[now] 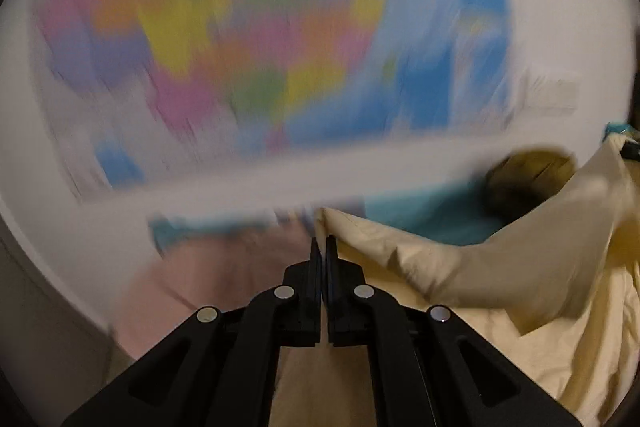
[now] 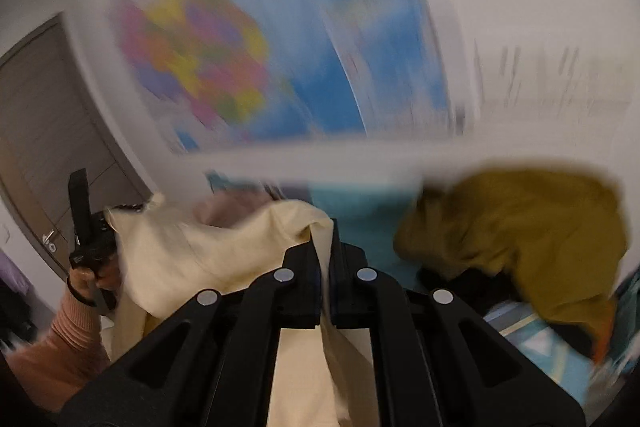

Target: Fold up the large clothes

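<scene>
Here, a cream garment (image 2: 192, 247) is held up between two closed grippers.
One corner is pinched by the left gripper (image 1: 324, 247), a fold by the right gripper (image 2: 326, 239). A mustard garment (image 2: 520, 227) is seen just right of the right gripper; a blurred colourful map (image 1: 240, 47) is seen on the wall beyond.

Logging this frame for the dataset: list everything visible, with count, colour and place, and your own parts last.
Cream fabric garment: one, pale yellow, stretched between both grippers.
Mustard-yellow cloth: one, heaped right of the right gripper.
Teal cloth: one, behind the cream garment.
Pink cloth: one, blurred, left of the left gripper.
Multicoloured wall map: one, blurred, on the white wall.
Grey door: one, far left in the right wrist view.
Left gripper: black, shut on the garment's corner.
Right gripper: black, shut on the garment.
Left hand: pink sleeve, holding the left gripper.
</scene>
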Demonstrator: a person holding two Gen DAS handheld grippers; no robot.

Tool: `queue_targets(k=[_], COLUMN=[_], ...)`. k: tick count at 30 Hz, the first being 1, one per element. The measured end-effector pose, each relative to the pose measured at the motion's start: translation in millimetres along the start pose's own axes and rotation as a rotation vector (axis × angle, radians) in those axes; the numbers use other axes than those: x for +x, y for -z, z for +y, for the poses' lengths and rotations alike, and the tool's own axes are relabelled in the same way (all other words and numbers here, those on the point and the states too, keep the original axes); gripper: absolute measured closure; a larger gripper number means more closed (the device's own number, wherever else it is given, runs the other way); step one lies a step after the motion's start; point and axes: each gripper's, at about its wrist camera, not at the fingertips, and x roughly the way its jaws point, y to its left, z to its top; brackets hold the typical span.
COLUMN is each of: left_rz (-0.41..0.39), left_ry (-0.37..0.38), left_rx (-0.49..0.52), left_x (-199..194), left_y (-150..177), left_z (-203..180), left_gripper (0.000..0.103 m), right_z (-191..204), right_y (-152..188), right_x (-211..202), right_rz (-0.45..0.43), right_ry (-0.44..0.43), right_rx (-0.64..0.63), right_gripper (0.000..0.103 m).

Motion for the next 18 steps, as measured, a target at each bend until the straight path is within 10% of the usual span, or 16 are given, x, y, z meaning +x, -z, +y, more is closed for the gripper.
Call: queue_targets(k=[5,10,12,15,18], left_rz=[0.181,0.234,0.225,0.158,0.133], left_ry=[0.024,0.040,0.091,0.168,0.239], left_rx=[-0.061,-0.023,-0.009,0.066,0.162], left_x=[105,135,130,87,57], left_y=[16,20,22,37,51], left_z=[9,14,15,3,-8], left_gripper=[0.103,0.099,0.090,0.040,0.037], right_z=[-58,-91,-71,-11,50], right_y=[17,11,15,18,35], right_x=[94,104,91,61,59], right_rz=[0.173,0.188,0.190,0.093,0.081], right_ry=[0.074,0.158,0.242,0.320,0.280], right_rx=[0.104,0.175,0.056,-0.207,-0.496], right_gripper=[0.100,0.093,0.055,0.014,0.013])
